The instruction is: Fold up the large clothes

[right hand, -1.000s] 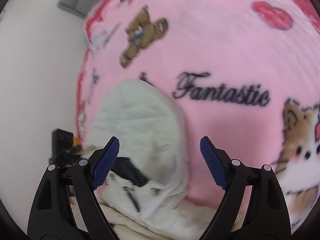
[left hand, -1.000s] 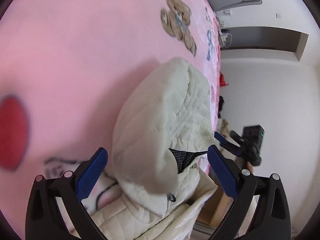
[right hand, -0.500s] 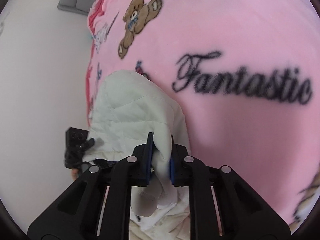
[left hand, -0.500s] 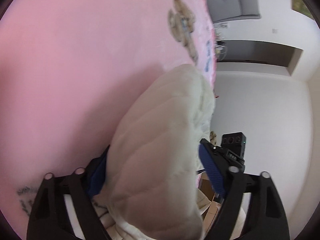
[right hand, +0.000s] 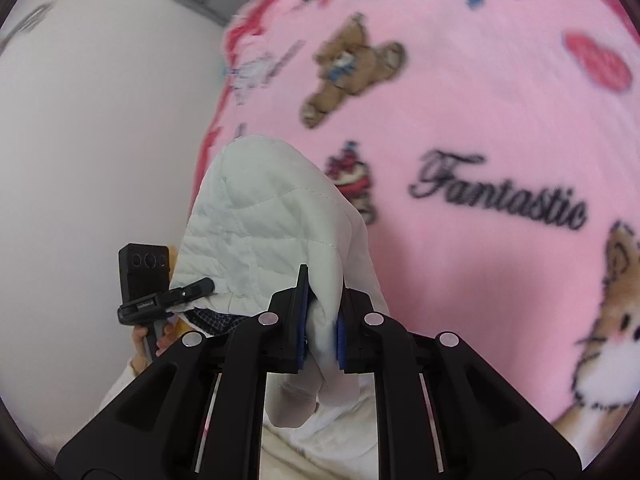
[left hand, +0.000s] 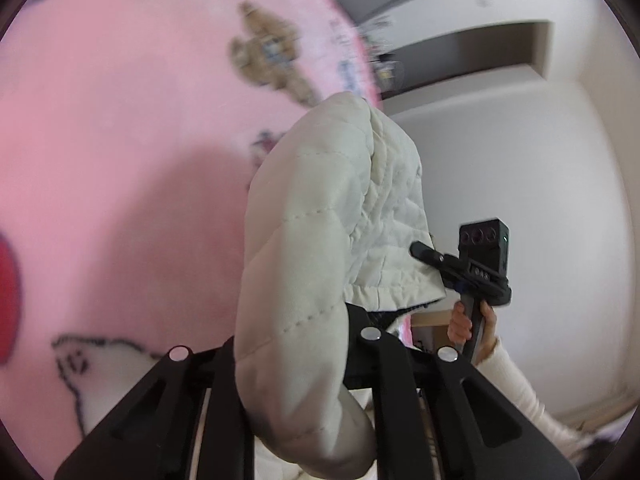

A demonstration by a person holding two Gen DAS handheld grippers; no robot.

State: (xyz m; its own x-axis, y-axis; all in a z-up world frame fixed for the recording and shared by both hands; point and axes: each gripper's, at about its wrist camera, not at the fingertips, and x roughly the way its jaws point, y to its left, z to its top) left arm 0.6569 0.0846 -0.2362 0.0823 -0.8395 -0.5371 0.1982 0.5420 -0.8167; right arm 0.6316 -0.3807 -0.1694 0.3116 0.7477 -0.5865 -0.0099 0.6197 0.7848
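Currently, cream quilted padded jacket (right hand: 264,232) is pinched between narrow jaws of right gripper (right hand: 320,344); left gripper (left hand: 292,360) likewise clamped on thick fold, above pink printed fleece blanket (right hand: 480,120). Bulky, soft, light; hold at hems advised.
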